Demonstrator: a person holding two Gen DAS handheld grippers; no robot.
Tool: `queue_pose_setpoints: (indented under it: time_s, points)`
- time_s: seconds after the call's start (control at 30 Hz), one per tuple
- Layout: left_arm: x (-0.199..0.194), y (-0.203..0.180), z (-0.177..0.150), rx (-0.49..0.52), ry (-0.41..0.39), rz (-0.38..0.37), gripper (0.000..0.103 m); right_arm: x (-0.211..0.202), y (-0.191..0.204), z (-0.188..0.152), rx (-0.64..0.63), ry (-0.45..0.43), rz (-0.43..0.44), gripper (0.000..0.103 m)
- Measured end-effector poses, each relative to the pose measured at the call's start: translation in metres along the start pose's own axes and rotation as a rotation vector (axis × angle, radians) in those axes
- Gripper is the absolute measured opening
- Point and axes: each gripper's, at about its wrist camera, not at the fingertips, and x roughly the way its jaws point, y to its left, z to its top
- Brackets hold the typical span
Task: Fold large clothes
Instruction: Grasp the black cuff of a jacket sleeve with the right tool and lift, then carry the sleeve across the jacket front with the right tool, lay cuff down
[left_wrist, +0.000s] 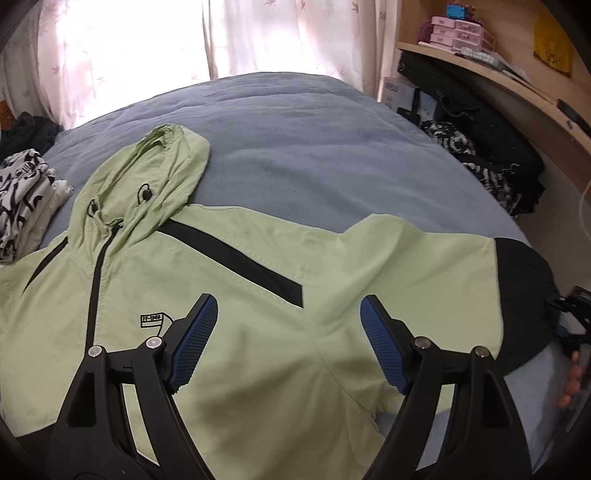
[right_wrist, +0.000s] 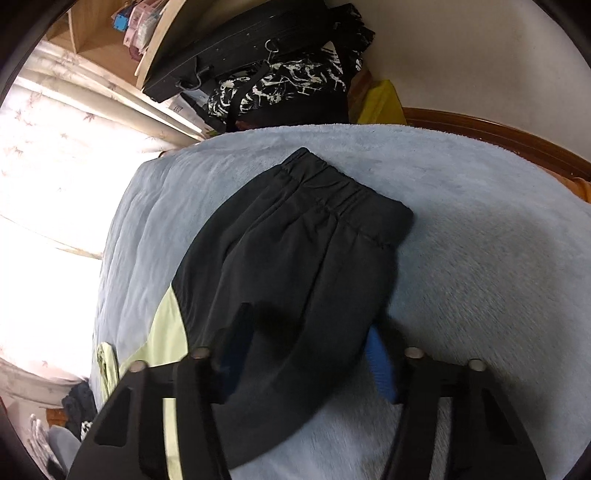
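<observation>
- Across the lower frame, a green hooded jacket (left_wrist: 258, 295) lies on the blue bed (left_wrist: 295, 140); left gripper (left_wrist: 288, 332) gapes above it.
- Right gripper (right_wrist: 306, 354) straddles the jacket's black sleeve (right_wrist: 295, 258); grip unclear.

A blue blanket (left_wrist: 295, 147) covers the bed, with patterned folded clothes (left_wrist: 22, 199) beside pale curtains (left_wrist: 147, 44) and a wooden shelf (left_wrist: 498, 74).

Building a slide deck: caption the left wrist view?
Open left gripper over a light-green hooded jacket on a blue blanket.
</observation>
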Motion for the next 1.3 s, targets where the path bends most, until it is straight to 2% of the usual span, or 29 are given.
queue_pose_setpoints:
  time_s: [0.07,0.13,0.17,0.23,0.3,0.4,0.5,0.57,0.67,0.73,0.83,0.9,0.93,1.0,1.07,1.13,1.2,1.23,1.3]
  points:
    - [-0.007,0.006,0.001,-0.017,-0.002,-0.004,0.078,0.001,0.002,0.003,0.013,-0.002,0.013,0.026]
    - [-0.016,0.016,0.003,-0.042,-0.001,-0.016,0.078,-0.007,0.01,0.003,0.007,-0.024,0.039,0.013]
    - [-0.021,0.022,0.003,-0.049,-0.003,-0.026,0.078,-0.015,0.019,0.002,-0.009,-0.054,0.057,0.011]
    - [-0.032,0.031,0.003,-0.044,-0.009,-0.015,0.078,-0.035,0.044,-0.003,-0.053,-0.125,0.105,0.011]
    - [-0.047,0.041,0.002,-0.02,-0.023,-0.006,0.078,-0.06,0.085,-0.016,-0.138,-0.176,0.203,0.011]
    - [-0.071,0.057,0.001,0.002,-0.055,0.015,0.078,-0.086,0.147,-0.043,-0.278,-0.203,0.299,0.011]
    - [-0.101,0.079,-0.004,0.005,-0.104,0.04,0.078,-0.099,0.217,-0.086,-0.414,-0.157,0.439,0.011]
    - [-0.121,0.098,-0.008,-0.007,-0.137,0.053,0.078,-0.101,0.267,-0.129,-0.533,-0.098,0.523,0.011]
    - [-0.145,0.13,-0.015,-0.04,-0.168,0.066,0.078,-0.092,0.325,-0.2,-0.722,-0.016,0.586,0.011]
    - [-0.155,0.153,-0.021,-0.068,-0.172,0.07,0.078,-0.077,0.351,-0.253,-0.84,0.044,0.579,0.011]
    - [-0.163,0.185,-0.036,-0.104,-0.162,0.081,0.078,-0.036,0.372,-0.323,-0.974,0.182,0.517,0.013]
    - [-0.161,0.206,-0.047,-0.125,-0.131,0.059,0.079,-0.01,0.37,-0.369,-1.065,0.244,0.418,0.025]
    - [-0.159,0.218,-0.054,-0.144,-0.108,0.052,0.079,0.003,0.364,-0.389,-1.103,0.26,0.361,0.036]
    - [-0.152,0.23,-0.067,-0.173,-0.076,0.061,0.079,0.014,0.348,-0.418,-1.128,0.291,0.325,0.04]
    - [-0.147,0.242,-0.079,-0.194,-0.05,0.047,0.079,0.02,0.324,-0.429,-1.118,0.332,0.321,0.04]
    - [-0.14,0.245,-0.088,-0.202,-0.033,0.026,0.079,0.01,0.293,-0.439,-1.096,0.322,0.32,0.04]
    - [-0.13,0.242,-0.091,-0.2,-0.016,0.008,0.079,0.004,0.278,-0.422,-1.083,0.263,0.3,0.04]
    - [-0.125,0.236,-0.091,-0.196,-0.009,0.0,0.079,-0.004,0.268,-0.424,-1.085,0.226,0.285,0.04]
    - [-0.12,0.224,-0.09,-0.176,-0.001,-0.019,0.079,-0.009,0.266,-0.401,-1.093,0.149,0.238,0.04]
